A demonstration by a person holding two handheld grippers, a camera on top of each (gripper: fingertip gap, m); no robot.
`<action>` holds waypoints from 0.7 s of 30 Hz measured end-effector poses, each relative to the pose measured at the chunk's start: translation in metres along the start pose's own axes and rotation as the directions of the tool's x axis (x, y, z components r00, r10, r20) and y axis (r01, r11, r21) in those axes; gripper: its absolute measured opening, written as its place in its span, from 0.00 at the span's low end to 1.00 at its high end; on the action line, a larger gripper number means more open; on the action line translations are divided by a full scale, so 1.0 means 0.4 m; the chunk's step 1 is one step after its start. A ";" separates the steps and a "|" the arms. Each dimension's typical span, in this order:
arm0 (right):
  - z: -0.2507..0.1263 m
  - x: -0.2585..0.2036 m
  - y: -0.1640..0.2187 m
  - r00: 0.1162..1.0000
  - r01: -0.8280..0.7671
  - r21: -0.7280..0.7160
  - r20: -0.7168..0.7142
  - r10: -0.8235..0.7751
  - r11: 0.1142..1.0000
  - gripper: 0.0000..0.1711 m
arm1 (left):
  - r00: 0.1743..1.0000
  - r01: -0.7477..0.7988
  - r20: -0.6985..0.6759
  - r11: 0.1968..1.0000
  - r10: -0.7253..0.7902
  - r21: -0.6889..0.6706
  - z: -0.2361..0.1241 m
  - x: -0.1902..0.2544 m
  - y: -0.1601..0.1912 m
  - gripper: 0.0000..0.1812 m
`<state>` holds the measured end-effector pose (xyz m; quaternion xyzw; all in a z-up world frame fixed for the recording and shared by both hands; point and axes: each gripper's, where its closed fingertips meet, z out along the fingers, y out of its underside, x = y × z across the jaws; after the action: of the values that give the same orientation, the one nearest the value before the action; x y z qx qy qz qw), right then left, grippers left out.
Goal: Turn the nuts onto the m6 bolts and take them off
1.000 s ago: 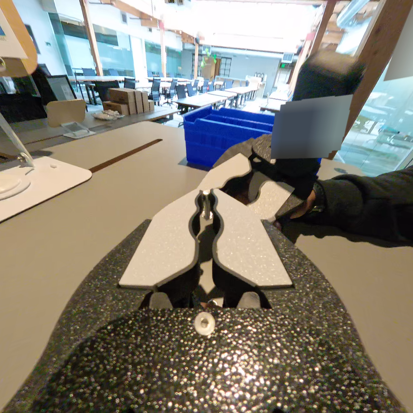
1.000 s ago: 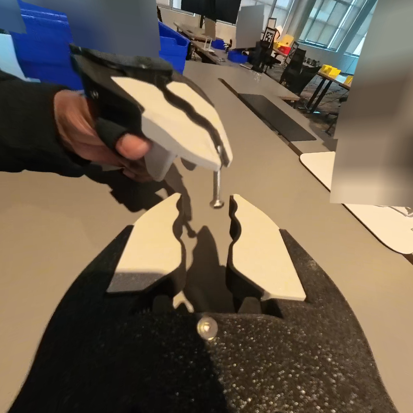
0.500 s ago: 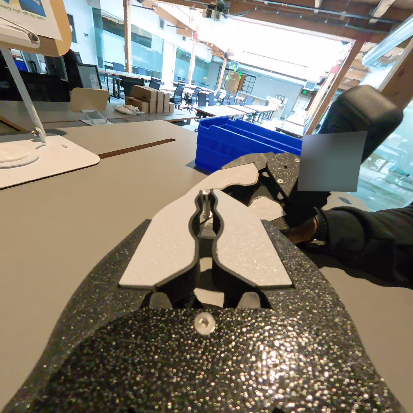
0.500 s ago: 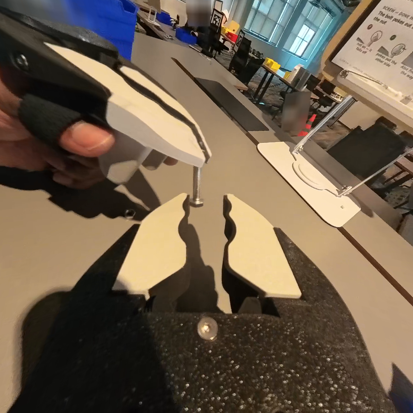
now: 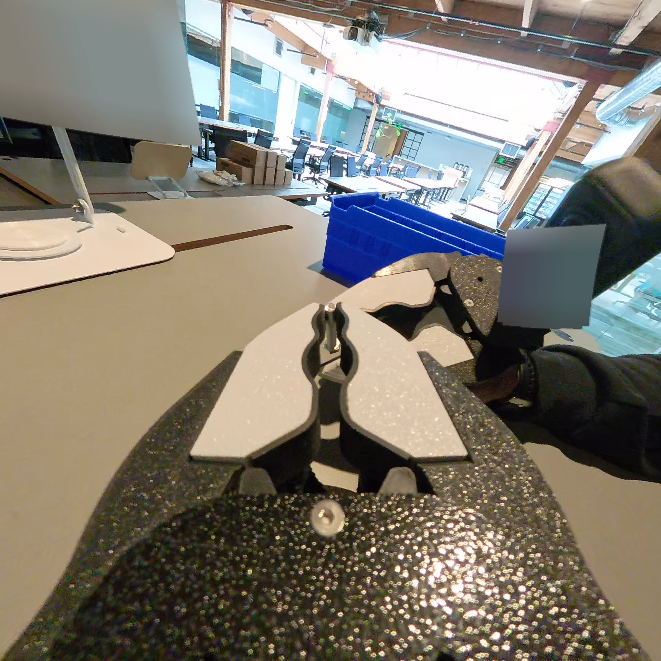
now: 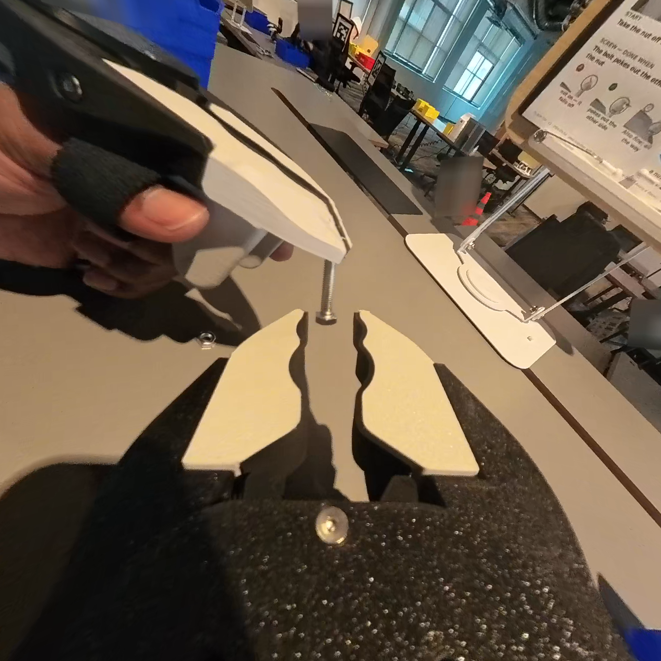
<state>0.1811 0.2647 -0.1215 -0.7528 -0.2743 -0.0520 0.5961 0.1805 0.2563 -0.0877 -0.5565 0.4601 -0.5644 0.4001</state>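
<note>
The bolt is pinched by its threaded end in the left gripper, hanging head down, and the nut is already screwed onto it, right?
Not quite. The bolt does hang head down from the left gripper, but it is bare. The right wrist view shows the nut lying loose on the table, beside the open right gripper.

Both grippers are showing speckled black bodies, pale scalloped-edge fingers and one silver screw centred below the fingers. The person is wearing a black sleeve and a black fingerless glove.
</note>
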 end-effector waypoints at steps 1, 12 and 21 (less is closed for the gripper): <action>0.000 -0.001 -0.001 1.000 0.002 0.002 0.001 -0.002 1.000 0.14 | 1.000 0.001 -0.003 1.000 -0.001 0.000 0.000 0.001 0.000 0.03; -0.006 0.005 -0.005 0.999 -0.044 0.042 0.017 0.044 0.998 0.13 | 1.000 -0.006 -0.002 1.000 0.006 -0.005 0.009 0.013 0.005 0.03; -0.012 -0.007 -0.024 0.999 -0.015 0.084 0.030 0.012 0.996 0.11 | 1.000 -0.005 -0.013 1.000 0.005 -0.006 0.011 0.026 0.008 0.03</action>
<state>0.1753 0.2607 -0.1129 -0.7295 -0.2800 -0.0250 0.6236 0.1841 0.2453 -0.0882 -0.5531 0.4657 -0.5655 0.3969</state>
